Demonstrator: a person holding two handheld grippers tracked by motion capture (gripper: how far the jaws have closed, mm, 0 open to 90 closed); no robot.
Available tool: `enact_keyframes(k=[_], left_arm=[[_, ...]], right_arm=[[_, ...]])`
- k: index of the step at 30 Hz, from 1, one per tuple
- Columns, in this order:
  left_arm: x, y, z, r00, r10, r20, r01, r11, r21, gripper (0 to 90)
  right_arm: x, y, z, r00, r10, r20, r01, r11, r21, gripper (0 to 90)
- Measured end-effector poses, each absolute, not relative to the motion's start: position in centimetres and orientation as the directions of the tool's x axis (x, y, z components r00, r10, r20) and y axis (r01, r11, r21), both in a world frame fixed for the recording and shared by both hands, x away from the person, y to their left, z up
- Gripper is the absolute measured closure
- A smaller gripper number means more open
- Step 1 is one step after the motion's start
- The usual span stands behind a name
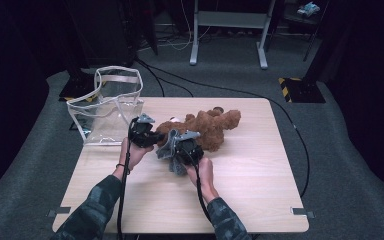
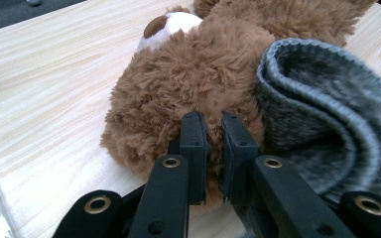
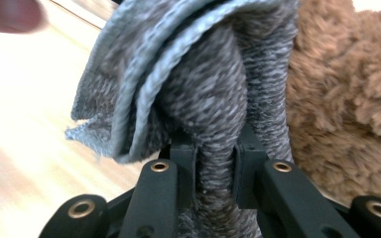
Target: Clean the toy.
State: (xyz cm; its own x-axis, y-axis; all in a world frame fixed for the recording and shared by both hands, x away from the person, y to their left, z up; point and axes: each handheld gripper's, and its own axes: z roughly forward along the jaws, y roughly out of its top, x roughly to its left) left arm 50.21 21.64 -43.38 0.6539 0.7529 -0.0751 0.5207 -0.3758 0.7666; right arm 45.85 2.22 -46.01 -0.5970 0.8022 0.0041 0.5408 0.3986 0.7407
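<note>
Now our left claw (image 2: 212, 148) pinches the teddy bear's (image 2: 198, 74) fur; our right claw (image 3: 217, 163) clamps the grey knit cloth (image 3: 213, 99). Tugging hard could slip the fur free, we judge.

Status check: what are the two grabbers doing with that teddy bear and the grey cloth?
Left gripper pinching teddy bear. Right gripper clamped on grey knit cloth. Nothing in the way.

Off to the side: one clear bag on a pale wooden table (image 1: 260, 165)

The transparent plastic tote bag with white trim (image 1: 111, 107) stands upright at the table's far left corner, its handles raised, beyond it grey carpet (image 1: 340, 150)
</note>
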Motion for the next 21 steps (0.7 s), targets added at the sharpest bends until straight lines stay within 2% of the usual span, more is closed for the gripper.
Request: enact_keyframes(k=[4,8,11,15,16,18,19,21], left_arm=[[50.3,21.7,-43.4,0.655,0.751,-0.08,0.523,-0.374,0.766,82.0],[50.3,21.8,-43.4,0.657,0.749,-0.087,0.524,-0.371,0.767,81.9],[50.3,21.6,-43.5,0.653,0.752,-0.086,0.522,-0.365,0.77,81.9],[50.3,21.5,-43.5,0.652,0.752,-0.09,0.524,-0.362,0.771,82.0],[50.4,21.5,-43.5,0.652,0.753,-0.09,0.525,-0.363,0.77,82.0],[50.4,21.5,-43.5,0.653,0.753,-0.082,0.522,-0.37,0.768,82.0],[50.4,21.5,-43.5,0.654,0.753,-0.08,0.52,-0.37,0.77,82.0],[50.4,21.6,-43.5,0.654,0.753,-0.077,0.52,-0.374,0.768,82.0]], right_arm=[[46.5,1.0,-46.2,-0.555,0.832,0.001,0.564,0.375,0.735,76.1],[47.2,-2.9,-46.2,-0.441,0.897,0.033,0.628,0.282,0.726,75.9],[47.1,-3.8,-46.2,-0.423,0.906,0.026,0.63,0.274,0.727,75.9],[46.3,-3.2,-46.0,-0.472,0.881,0.015,0.601,0.31,0.737,76.0],[45.9,-1.8,-46.0,-0.526,0.85,0.021,0.579,0.34,0.741,76.0],[45.7,-0.8,-46.0,-0.549,0.836,0.011,0.569,0.364,0.738,76.0],[45.6,0.9,-46.1,-0.593,0.805,-0.021,0.544,0.42,0.727,75.9],[45.8,2.1,-46.4,-0.601,0.799,-0.038,0.537,0.438,0.721,75.9]])
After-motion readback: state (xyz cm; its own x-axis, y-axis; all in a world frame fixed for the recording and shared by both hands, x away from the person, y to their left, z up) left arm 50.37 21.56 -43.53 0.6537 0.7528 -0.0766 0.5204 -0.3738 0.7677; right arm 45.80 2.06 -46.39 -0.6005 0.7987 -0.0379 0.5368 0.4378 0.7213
